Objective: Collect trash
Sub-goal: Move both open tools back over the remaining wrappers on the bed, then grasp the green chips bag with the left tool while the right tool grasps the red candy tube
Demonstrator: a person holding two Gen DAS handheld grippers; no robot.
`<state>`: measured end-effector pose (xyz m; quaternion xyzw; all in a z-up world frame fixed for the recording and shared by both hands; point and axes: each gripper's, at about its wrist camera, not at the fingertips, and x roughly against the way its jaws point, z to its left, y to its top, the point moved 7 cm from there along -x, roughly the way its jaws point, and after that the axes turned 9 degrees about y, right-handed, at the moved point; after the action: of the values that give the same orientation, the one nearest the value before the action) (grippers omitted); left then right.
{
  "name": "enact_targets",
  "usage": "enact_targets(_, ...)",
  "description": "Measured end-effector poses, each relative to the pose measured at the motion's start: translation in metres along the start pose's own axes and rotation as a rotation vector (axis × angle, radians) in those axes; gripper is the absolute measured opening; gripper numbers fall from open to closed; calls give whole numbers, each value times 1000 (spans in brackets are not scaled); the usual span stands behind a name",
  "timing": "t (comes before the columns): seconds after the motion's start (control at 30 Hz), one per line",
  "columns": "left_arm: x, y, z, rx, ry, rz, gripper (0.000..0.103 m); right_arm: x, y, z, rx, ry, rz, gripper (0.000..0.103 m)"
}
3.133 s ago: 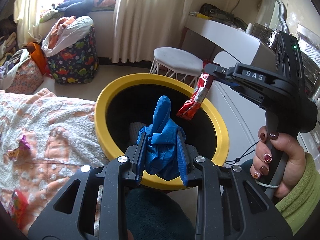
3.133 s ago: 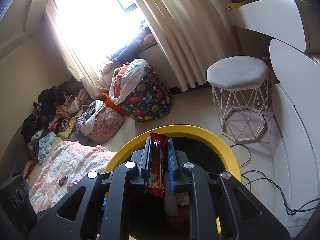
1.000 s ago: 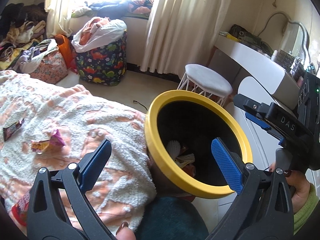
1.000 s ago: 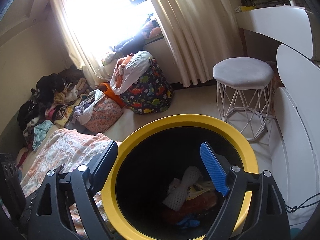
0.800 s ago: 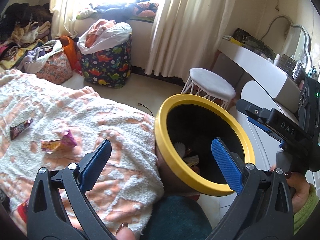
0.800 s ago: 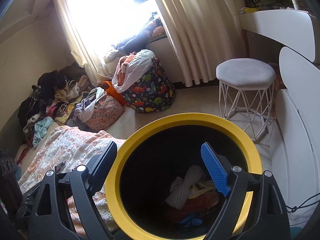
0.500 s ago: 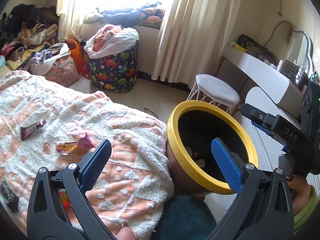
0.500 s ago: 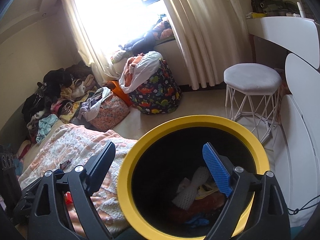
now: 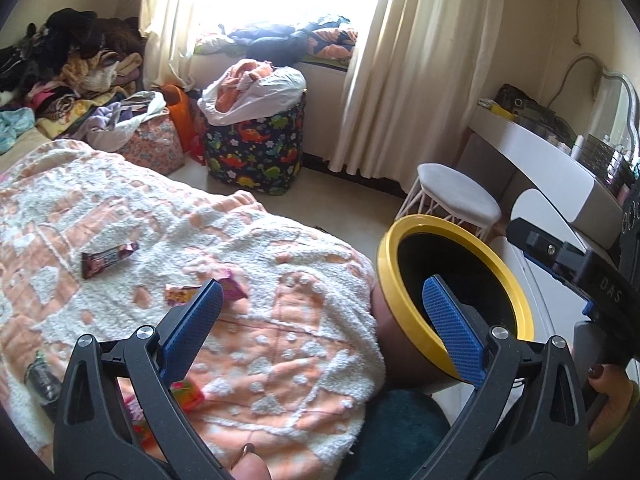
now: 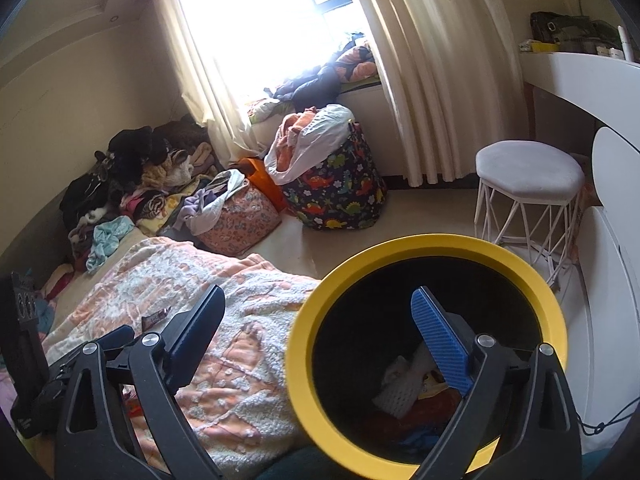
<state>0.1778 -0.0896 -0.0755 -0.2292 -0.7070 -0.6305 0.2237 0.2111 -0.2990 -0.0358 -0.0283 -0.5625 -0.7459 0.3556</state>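
- Trash lay in two places: some inside the yellow-rimmed bin (image 10: 424,248) standing just beside the bed, the rest scattered on the peach-and-white blanket (image 9: 132,208).
- Left gripper (image 9: 320,328) hung above the blanket's near edge, its jaws spread wide and holding nothing; one blue pad sat over the blanket, the other over the bin's rim.
- Right gripper (image 10: 320,332) hovered over the bin mouth, jaws likewise released and empty.
- On the blanket sat a dark brown bar wrapper (image 9: 109,258), a pink-and-yellow wrapper (image 9: 206,293) just beyond the left pad, and a bright pink packet (image 9: 186,394) partly hidden by the gripper frame.
- A dark item (image 9: 42,376) near the blanket's left edge was possibly another wrapper; the fisheye rim blurred it.
- Inside the bin, a white foam net (image 10: 400,394) rested on red and blue scraps.
- A white stool (image 10: 528,176) stood behind the bin.
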Motion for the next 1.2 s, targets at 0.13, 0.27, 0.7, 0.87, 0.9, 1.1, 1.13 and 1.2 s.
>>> enact_targets(0.13,4,1,12,12,17,-9,92,-5,-5,11,8,25,13,93)
enact_targets(0.27,7,1,24,28,35,-15,92,-10,-12,30,33,46,32,94)
enact_targets(0.7,16,4,61,77,72,-36,92,-21,-32,82,119,105,85,95)
enact_targets(0.87,19,2,79,95,95,-42,92,-26,-42,102,149,125,113,95)
enact_targets(0.9,20,2,83,99,100,-42,92,-27,-44,104,153,128,118,95)
enact_targets(1.1,22,-4,115,134,147,-33,92,-36,-57,124,159,151,161,95)
enact_targets(1.13,23,-5,120,139,155,-31,92,-38,-60,128,158,157,170,95)
enact_targets(1.2,25,-8,132,151,173,-29,92,-43,-66,135,154,173,191,95)
